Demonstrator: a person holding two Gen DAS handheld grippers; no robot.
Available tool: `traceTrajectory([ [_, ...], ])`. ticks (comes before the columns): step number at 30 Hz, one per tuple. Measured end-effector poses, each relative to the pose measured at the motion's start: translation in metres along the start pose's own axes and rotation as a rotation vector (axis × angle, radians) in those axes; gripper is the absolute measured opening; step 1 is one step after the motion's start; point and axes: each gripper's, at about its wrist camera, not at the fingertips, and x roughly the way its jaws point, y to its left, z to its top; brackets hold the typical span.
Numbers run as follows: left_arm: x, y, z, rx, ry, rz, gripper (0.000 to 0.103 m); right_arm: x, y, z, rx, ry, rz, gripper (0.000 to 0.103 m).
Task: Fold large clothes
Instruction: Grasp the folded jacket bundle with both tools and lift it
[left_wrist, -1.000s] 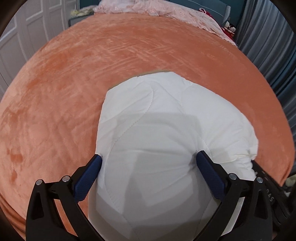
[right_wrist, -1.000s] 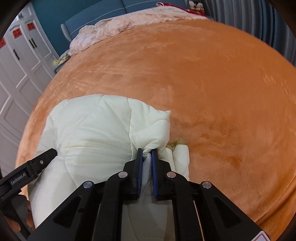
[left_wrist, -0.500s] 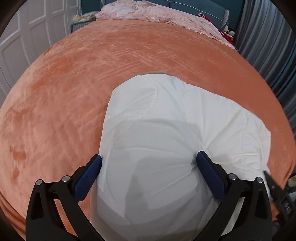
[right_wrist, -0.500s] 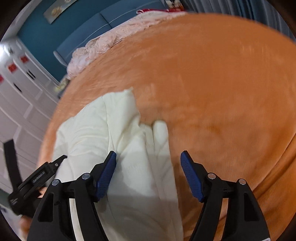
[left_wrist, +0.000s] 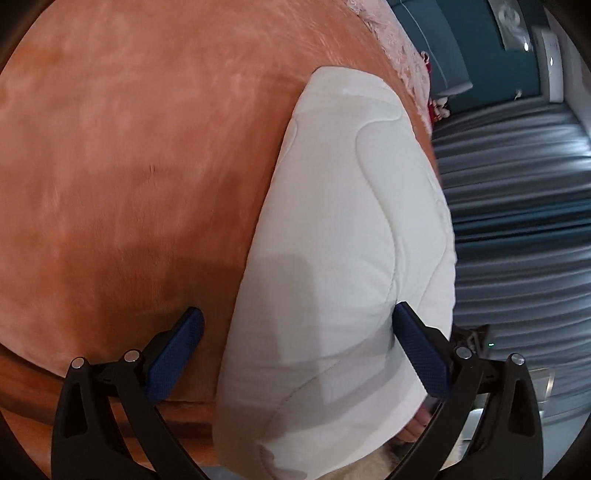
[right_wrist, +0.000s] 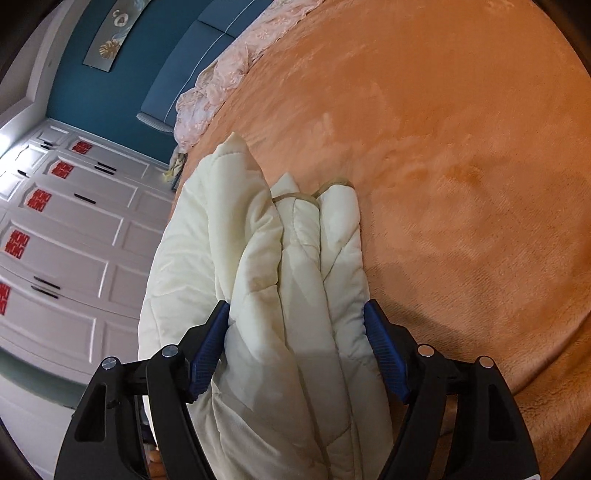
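The right gripper (right_wrist: 297, 343) has its fingers (right_wrist: 384, 350) spread wide, the bunched folds of the cream quilted garment (right_wrist: 295, 266) filling the gap on the orange bed (right_wrist: 461, 147). The left gripper (left_wrist: 295, 350) stands wide too, the garment (left_wrist: 351, 221) against its right finger and clear of its left. Far beyond the right fingers, white wardrobe doors (right_wrist: 74, 229) carry red stickers (right_wrist: 37, 199), unreadable.

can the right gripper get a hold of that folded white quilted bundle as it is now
Probably yes. The right gripper has its jaws wide apart, straddling the stacked folds of the white quilted bundle on the orange blanket; nothing blocks them from closing.
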Motion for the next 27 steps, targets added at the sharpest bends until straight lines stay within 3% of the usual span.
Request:
traceTrajectory([
  [5, 0.013, -0.022, -0.006, 0.11, 0.018, 0.0, 0.098, 0.005, 0.003, 0.001, -0.01, 0.012, 0.009, 0.072],
  [7, 0.018, -0.038, -0.013, 0.184, 0.012, 0.063, 0.098, 0.006, 0.004, 0.0, -0.006, 0.02, 0.02, 0.067],
  [9, 0.02, -0.051, -0.017, 0.243, 0.013, 0.102, 0.098, 0.005, 0.004, 0.001, -0.009, 0.022, 0.03, 0.052],
  [12, 0.015, -0.069, -0.025, 0.31, -0.005, 0.137, 0.089, -0.002, 0.011, 0.0, -0.039, -0.005, 0.018, 0.035],
  [15, 0.007, -0.083, -0.032, 0.369, -0.028, 0.162, 0.076, -0.012, 0.021, -0.003, -0.067, -0.038, 0.015, 0.027],
  [17, 0.002, -0.093, -0.035, 0.408, -0.046, 0.175, 0.066, -0.02, 0.029, -0.005, -0.087, -0.065, 0.016, 0.025],
  [20, -0.012, -0.112, -0.038, 0.487, -0.085, 0.189, 0.06, -0.034, 0.041, -0.004, -0.108, -0.105, 0.025, 0.024],
  [27, -0.048, -0.164, -0.042, 0.634, -0.196, 0.148, 0.058, -0.085, 0.075, 0.012, -0.16, -0.23, 0.08, 0.024],
])
